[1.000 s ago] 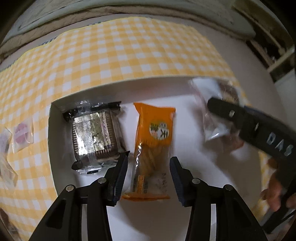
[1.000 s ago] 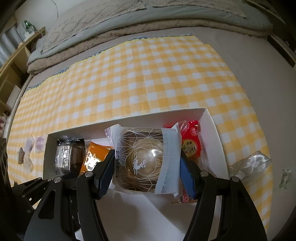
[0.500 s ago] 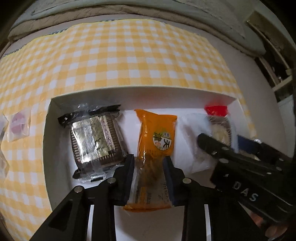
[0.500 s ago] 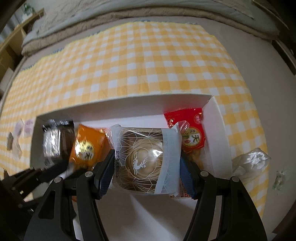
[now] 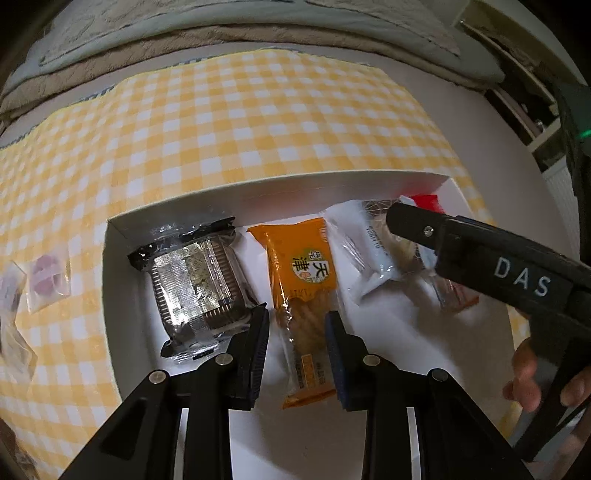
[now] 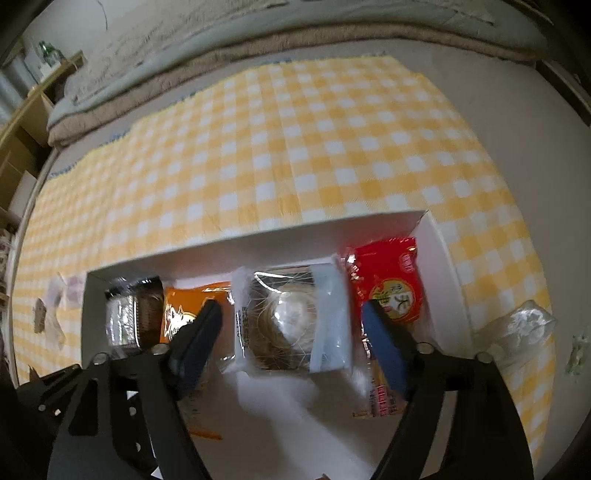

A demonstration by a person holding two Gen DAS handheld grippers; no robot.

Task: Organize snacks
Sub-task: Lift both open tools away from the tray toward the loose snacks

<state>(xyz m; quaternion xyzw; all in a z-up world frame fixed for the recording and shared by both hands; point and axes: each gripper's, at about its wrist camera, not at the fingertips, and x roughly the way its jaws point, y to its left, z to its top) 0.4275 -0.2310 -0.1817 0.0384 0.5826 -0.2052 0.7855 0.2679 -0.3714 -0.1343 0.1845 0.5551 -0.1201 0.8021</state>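
Observation:
A white box [image 5: 258,192] lies on a yellow checked cloth. In it lie, left to right, a dark foil-wrapped cake [image 5: 199,280], an orange snack packet [image 5: 306,295], a clear-and-white wrapped pastry [image 6: 291,321] and a red snack packet [image 6: 391,288]. My left gripper [image 5: 297,332] straddles the lower part of the orange packet with small gaps at each finger. My right gripper [image 6: 291,325] is open around the wrapped pastry, which rests on the box floor. The right gripper also shows in the left wrist view [image 5: 480,254].
Small clear sachets [image 5: 44,280] lie on the cloth left of the box. A crumpled clear wrapper [image 6: 517,332] lies right of the box. A folded blanket [image 6: 295,33] runs along the far edge. Shelving [image 6: 22,122] stands at far left.
My right gripper opened and let the wrapped pastry down into the box between the orange and red packets. My left gripper closed on the orange packet, then opened slightly.

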